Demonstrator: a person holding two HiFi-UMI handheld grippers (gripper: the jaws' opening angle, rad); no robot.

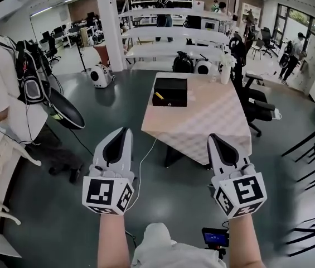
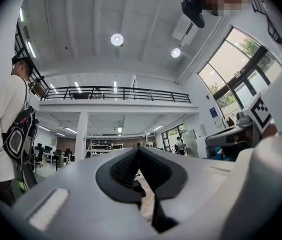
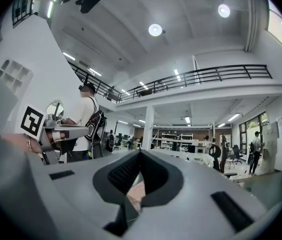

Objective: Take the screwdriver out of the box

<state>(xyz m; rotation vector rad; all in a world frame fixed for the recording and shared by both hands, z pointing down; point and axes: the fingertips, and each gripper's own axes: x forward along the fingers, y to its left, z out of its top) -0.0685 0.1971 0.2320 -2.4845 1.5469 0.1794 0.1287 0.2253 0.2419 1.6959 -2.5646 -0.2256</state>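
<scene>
Head view: white left gripper (image 1: 125, 130) with black pads, lower left of centre, jaws together, empty. Matching right gripper (image 1: 213, 137), lower right, likewise closed on nothing. Black rectangular box (image 1: 170, 91), upper centre, sits lid down on the pale checked-cloth table (image 1: 202, 121), well apart from both grippers. Screwdriver not visible.

Left gripper view: pads (image 2: 126, 166) meet at the tip, nothing between.

Right gripper view: pads (image 3: 123, 173) meet, nothing gripped.

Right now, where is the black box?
In the head view, the black box sits near the far left corner of the checked table.
</scene>
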